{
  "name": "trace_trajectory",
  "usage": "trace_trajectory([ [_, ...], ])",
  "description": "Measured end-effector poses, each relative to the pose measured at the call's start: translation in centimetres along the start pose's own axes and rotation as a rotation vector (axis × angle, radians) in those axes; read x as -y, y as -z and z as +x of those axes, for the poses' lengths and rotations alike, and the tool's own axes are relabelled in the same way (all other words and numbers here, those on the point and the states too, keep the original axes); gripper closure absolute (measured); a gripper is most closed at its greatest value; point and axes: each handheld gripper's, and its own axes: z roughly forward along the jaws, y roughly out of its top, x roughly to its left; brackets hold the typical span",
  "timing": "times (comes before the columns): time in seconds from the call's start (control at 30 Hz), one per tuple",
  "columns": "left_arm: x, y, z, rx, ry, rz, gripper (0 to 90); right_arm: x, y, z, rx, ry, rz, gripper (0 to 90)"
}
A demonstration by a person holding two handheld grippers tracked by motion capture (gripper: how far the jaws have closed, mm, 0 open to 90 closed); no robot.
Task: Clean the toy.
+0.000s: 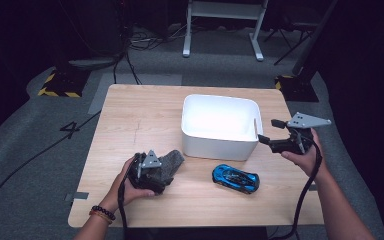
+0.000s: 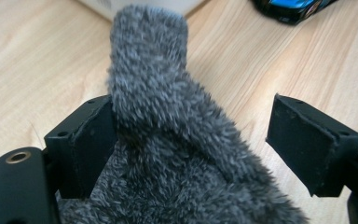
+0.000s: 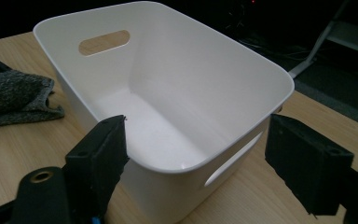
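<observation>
Left tool point(image 1: 156, 172) sits near the counter's point(image 1: 130, 125) near-left part, low over the grey cloth point(image 1: 170, 162). In the left gripper view the fuzzy cloth point(image 2: 168, 140) runs up between the jaws: it brushes the left pad, while the right pad stands clear of it, so the jaws are wide and nothing is clamped. The cloth lies on the wood, its far tip just short of the bin's near-left corner.

Right tool point(image 1: 267, 132) hovers at the bin's point(image 1: 220, 145) right side, jaws spread wide with nothing gripped. In the right gripper view its tool point(image 3: 196, 158) straddles the bin's point(image 3: 168, 70) nearest corner, pads off the rim.

The white bin stands right of centre, toward the far edge, and its floor shows bare white. It has slot handles in its end walls.

A blue toy car point(image 1: 235, 178) lies just near of the bin, between the two hands, apart from the cloth.

Open wood spreads across the far-left of the counter. The near edge runs close below both wrists. The right edge is just beyond the right hand point(image 1: 305, 155).
</observation>
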Motion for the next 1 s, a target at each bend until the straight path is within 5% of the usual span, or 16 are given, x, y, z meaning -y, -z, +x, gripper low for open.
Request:
trace_trajectory([
  [0.17,0.6,-0.3,0.4,0.011,0.019,0.006,16.0,1.4,1.9,0.8,-0.041,0.044,-0.027,21.4],
  [0.4,1.4,-0.7,0.5,0.019,0.019,0.030,15.8,4.6,2.7,1.8,-0.102,0.068,0.008,21.2],
  [0.57,1.7,-0.9,0.6,0.012,0.009,0.046,15.8,6.9,1.8,2.5,-0.197,0.069,0.063,22.2],
  [0.77,2.1,-1.8,0.4,-0.030,-0.033,0.092,15.3,9.3,0.2,3.7,-0.248,0.087,0.116,20.2],
  [0.83,2.3,-2.0,0.4,-0.025,-0.021,0.078,14.4,9.8,-0.4,4.0,-0.279,0.067,0.130,18.4],
  [1.0,2.7,-2.1,0.7,0.000,-0.001,0.042,13.1,10.3,-1.9,5.1,-0.301,0.110,0.173,17.7],
])
